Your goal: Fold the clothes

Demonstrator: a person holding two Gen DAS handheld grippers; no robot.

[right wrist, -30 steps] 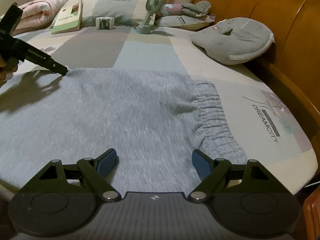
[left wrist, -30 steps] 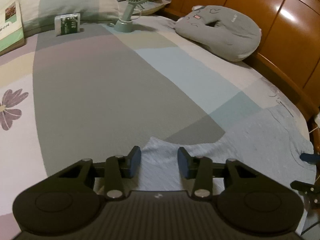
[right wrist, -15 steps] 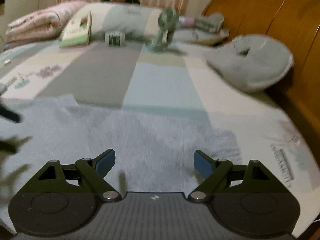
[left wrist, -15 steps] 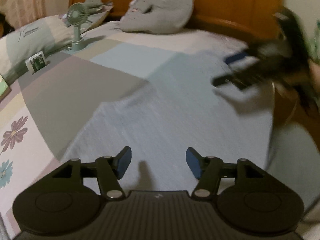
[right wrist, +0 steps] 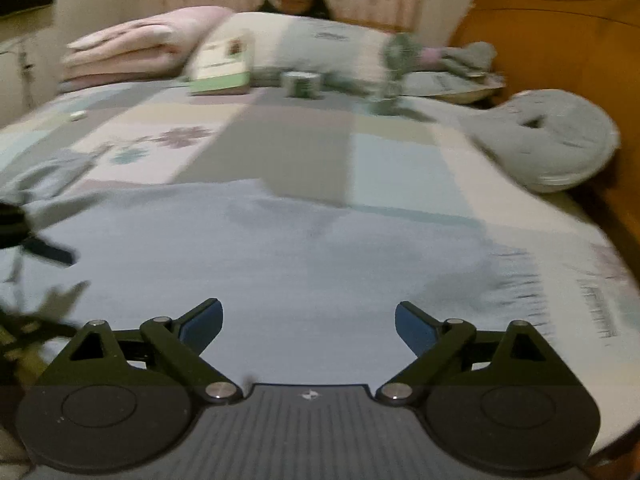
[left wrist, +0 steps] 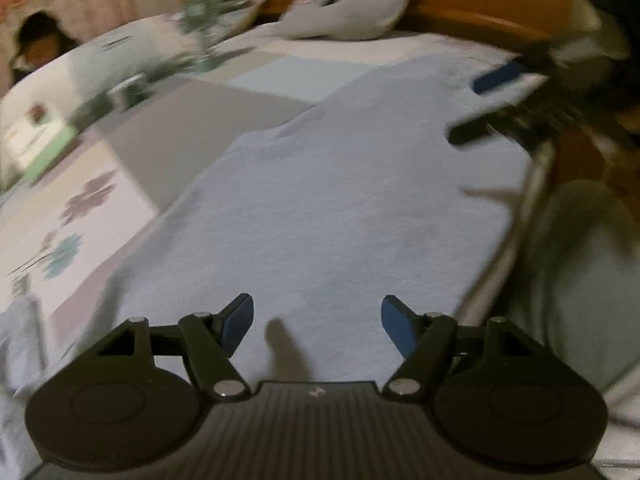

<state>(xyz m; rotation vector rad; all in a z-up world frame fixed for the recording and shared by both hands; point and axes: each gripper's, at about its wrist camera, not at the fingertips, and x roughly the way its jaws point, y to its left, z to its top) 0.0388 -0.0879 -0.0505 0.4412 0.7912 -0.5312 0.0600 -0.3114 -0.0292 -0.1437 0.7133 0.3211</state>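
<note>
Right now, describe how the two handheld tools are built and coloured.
Both match: the left tool and right tool each have a black ribbed body with a small white logo, two round black discs, black linkage arms with silver pivot pins, and blue pads on the fingers. No cables or sleeves show.

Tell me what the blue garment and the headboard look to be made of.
Garment: soft knit, probably fleece or cotton, matte and slightly fuzzy, with a gathered elastic band at one end. Headboard: wood, orange-brown, smooth and apparently varnished; blur hides any grain.
</note>
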